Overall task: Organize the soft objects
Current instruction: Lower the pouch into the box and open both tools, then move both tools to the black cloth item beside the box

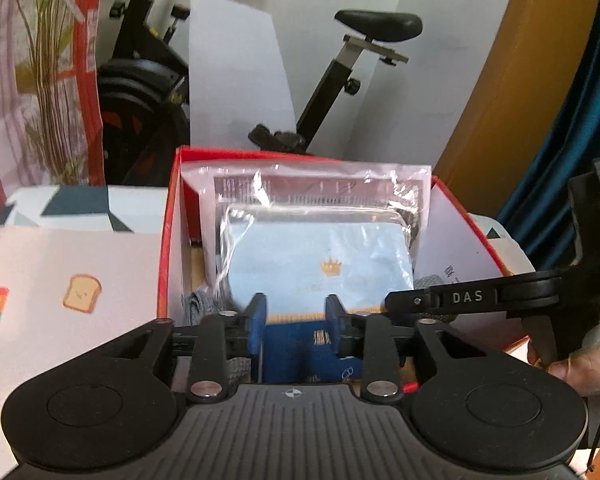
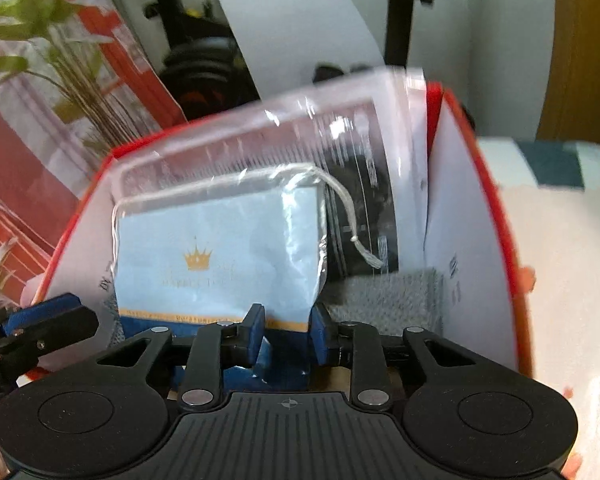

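A red box [image 1: 168, 240] [image 2: 496, 216] with white inner walls stands on the table. In it a light blue packet with a gold crown [image 1: 320, 264] [image 2: 220, 256] stands upright, wrapped in clear plastic, in front of a larger clear bag with a dark printed card [image 1: 320, 188] [image 2: 360, 152]. Grey knitted fabric [image 2: 388, 296] [image 1: 198, 304] lies at the box's bottom. My left gripper [image 1: 296, 326] is open, its blue pads either side of the packet's dark blue lower band. My right gripper [image 2: 288, 330] is open at the same band. Each gripper shows in the other's view.
The table wears a white cloth with toast and ice-lolly prints [image 1: 80, 288]. An exercise bike [image 1: 340, 80] stands behind the box against a white wall. A plant [image 1: 48, 80] and red-patterned fabric are at the left, a wooden panel [image 1: 512, 80] at the right.
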`<state>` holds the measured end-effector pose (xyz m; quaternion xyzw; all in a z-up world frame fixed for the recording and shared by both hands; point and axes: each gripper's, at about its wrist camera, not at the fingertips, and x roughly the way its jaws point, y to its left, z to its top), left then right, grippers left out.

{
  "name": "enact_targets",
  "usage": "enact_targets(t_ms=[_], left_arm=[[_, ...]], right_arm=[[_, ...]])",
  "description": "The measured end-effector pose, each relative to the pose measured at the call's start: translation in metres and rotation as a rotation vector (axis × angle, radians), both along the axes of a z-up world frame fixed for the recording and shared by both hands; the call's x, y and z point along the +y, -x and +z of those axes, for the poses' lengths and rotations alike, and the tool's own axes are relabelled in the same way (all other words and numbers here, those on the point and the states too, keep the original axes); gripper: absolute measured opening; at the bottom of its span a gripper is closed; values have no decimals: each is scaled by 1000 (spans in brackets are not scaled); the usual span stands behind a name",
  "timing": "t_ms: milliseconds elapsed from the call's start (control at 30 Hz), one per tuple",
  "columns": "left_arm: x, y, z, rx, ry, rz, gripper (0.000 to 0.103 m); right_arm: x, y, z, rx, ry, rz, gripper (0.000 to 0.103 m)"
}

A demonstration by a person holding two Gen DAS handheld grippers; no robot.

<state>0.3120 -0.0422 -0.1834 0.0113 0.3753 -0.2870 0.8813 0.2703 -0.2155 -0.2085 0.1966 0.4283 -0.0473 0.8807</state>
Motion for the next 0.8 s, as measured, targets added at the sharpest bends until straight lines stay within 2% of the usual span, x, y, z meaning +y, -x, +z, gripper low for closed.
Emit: enact_targets(t_ms=[167,467,600,667,800], left_arm=[[2,18,15,-61,-12,-7,43],[26,61,29,-123,12,43,43],[39,83,24,-105,47,42,43],[45,93,20,-81,71,31,43],[53,113,9,-56,61,21,43]], right_arm=[[2,22,27,-115,78,28,36],[8,78,62,-289,164,106,36],[19,114,66,-363,182,141,36],[24,129,65,-380,171,153,36],[34,154,54,-382,153,172,36]])
